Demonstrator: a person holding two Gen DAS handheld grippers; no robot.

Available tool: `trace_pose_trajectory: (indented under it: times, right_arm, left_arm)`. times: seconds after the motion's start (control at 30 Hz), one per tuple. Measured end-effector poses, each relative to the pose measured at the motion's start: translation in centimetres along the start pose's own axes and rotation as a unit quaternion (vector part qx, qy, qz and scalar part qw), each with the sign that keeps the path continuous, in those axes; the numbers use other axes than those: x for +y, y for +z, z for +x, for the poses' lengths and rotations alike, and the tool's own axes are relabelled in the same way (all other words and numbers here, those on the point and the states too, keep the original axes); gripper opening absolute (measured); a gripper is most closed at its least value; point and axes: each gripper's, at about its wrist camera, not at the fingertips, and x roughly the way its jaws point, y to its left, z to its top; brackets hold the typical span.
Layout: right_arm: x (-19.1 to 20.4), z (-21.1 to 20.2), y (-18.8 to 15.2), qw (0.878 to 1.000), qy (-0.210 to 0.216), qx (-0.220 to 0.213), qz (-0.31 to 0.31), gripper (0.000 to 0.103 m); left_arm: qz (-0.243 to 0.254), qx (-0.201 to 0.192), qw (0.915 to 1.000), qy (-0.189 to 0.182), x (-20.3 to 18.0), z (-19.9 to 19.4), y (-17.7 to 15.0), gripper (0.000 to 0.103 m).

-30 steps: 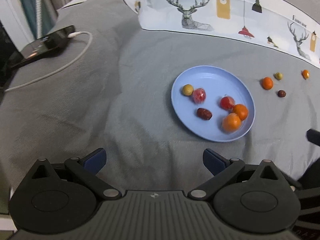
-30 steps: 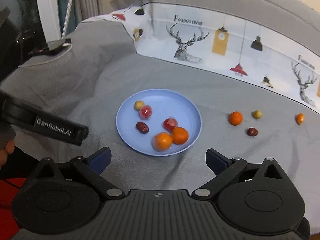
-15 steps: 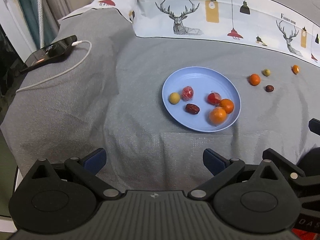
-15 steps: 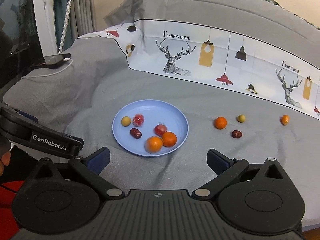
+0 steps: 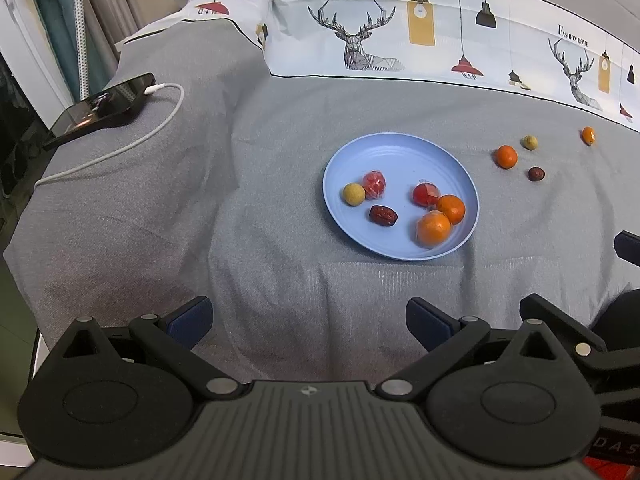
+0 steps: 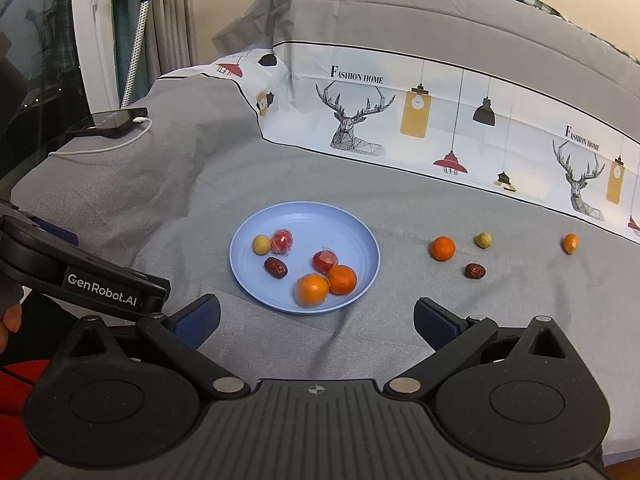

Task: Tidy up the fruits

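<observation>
A light blue plate (image 5: 392,152) (image 6: 304,216) lies on the grey bedspread and holds two oranges (image 5: 434,229), two red wrapped fruits, a yellow fruit and a dark red date (image 5: 383,215). To its right on the cloth lie an orange (image 6: 443,248), a yellow-green fruit (image 6: 483,240), a date (image 6: 475,271) and a small orange (image 6: 570,243). My left gripper (image 5: 308,322) is open and empty, held back near the bed's front edge. My right gripper (image 6: 316,322) is open too, nothing between its fingers, in front of the plate.
A phone (image 5: 102,104) on a white charging cable (image 5: 132,144) lies at the bed's left corner. A printed pillowcase with deer (image 6: 440,128) runs along the back. The left gripper's body (image 6: 80,276) shows at the right wrist view's left edge, beside a hand.
Both grippers have drawn back and up from the plate, so the plate and fruits look smaller and farther. Both stay open. No fruit has moved.
</observation>
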Motion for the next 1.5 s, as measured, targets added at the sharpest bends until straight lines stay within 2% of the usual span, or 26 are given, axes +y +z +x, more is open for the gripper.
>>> trace_pose_trajectory:
  times: [0.57, 0.7, 0.83, 0.93, 1.07, 1.17, 1.23, 1.33, 1.43, 1.5]
  right_arm:
    - [-0.3, 0.8, -0.2, 1.000, 0.005, 0.016, 0.008, 0.102]
    - [-1.3, 1.0, -0.3, 1.000, 0.004, 0.015, 0.027, 0.102]
    - [-3.5, 1.1, -0.2, 0.998, -0.016, 0.004, 0.060, 0.102]
    - [-6.3, 0.9, -0.1, 0.995, -0.047, -0.005, 0.091, 0.102]
    - [-11.7, 1.1, -0.1, 0.984, -0.102, -0.017, 0.148, 0.102]
    - [-16.1, 2.6, -0.2, 0.974, -0.139, -0.020, 0.176, 0.102]
    - [-19.0, 3.8, -0.1, 0.969, -0.160, -0.027, 0.186, 0.102]
    - [-24.1, 6.7, 0.7, 0.959, -0.197, -0.048, 0.196, 0.102]
    - [-29.2, 10.6, 1.3, 0.951, -0.229, -0.060, 0.197, 0.102]
    - [-33.0, 14.1, 1.9, 0.948, -0.239, -0.053, 0.204, 0.102]
  left_arm:
    - [0.013, 0.018, 0.9997, 0.005, -0.4, 1.1, 0.1, 0.103]
    - [0.025, 0.022, 0.9993, 0.014, -1.0, 1.4, 0.5, 0.103]
    - [0.031, 0.026, 0.9991, 0.017, -2.1, 1.9, 1.7, 0.103]
    - [0.040, 0.021, 0.9989, 0.013, -3.8, 2.2, 3.5, 0.103]
    - [0.062, 0.017, 0.9979, -0.005, -7.8, 3.4, 6.4, 0.103]
    - [0.076, 0.021, 0.9962, -0.037, -11.5, 5.1, 9.2, 0.103]
    - [0.088, 0.020, 0.9931, -0.074, -14.0, 6.8, 11.1, 0.103]
    - [0.115, 0.020, 0.9882, -0.099, -17.9, 10.3, 13.5, 0.103]
    - [0.134, 0.034, 0.9850, -0.104, -21.0, 14.1, 15.4, 0.103]
    - [0.142, 0.045, 0.9836, -0.102, -22.7, 16.7, 16.6, 0.103]
